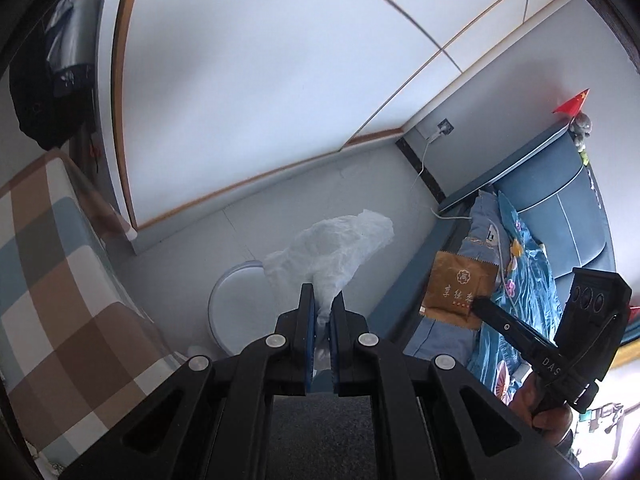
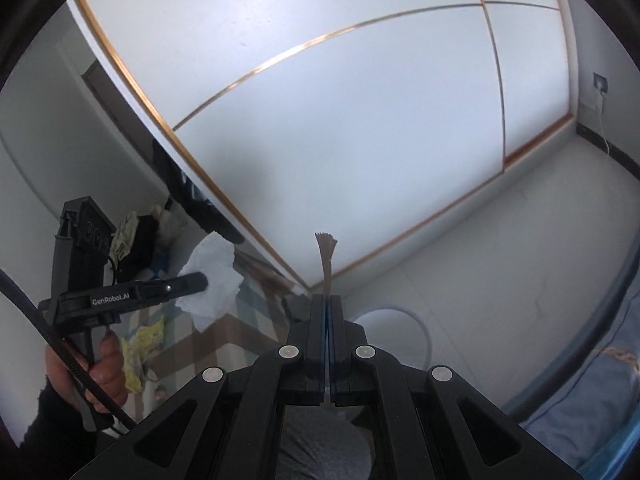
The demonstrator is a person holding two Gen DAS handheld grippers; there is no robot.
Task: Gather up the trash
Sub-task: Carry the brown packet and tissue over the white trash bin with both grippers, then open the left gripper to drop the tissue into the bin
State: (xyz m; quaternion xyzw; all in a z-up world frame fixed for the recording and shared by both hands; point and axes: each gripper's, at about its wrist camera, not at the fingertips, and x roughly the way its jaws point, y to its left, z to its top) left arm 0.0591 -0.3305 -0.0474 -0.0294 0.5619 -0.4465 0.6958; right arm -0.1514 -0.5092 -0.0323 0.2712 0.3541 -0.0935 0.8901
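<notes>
While your left gripper (image 1: 323, 308) pinches a crumpled white tissue (image 1: 332, 240) and your right gripper (image 2: 327, 308) is clamped on a flat brown packet (image 1: 460, 290), seen edge-on from its own wrist, the white round bin (image 1: 236, 300) lies on the floor just below and ahead of both, nearer the left. Only the left view shows the packet's printed face; only the right shows yellow wrappers (image 2: 140, 344) on the checked cover (image 1: 60, 280).

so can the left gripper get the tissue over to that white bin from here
Probably yes. The left gripper is shut on the tissue, and the white bin sits on open floor just below and ahead, with nothing visible between them.
</notes>
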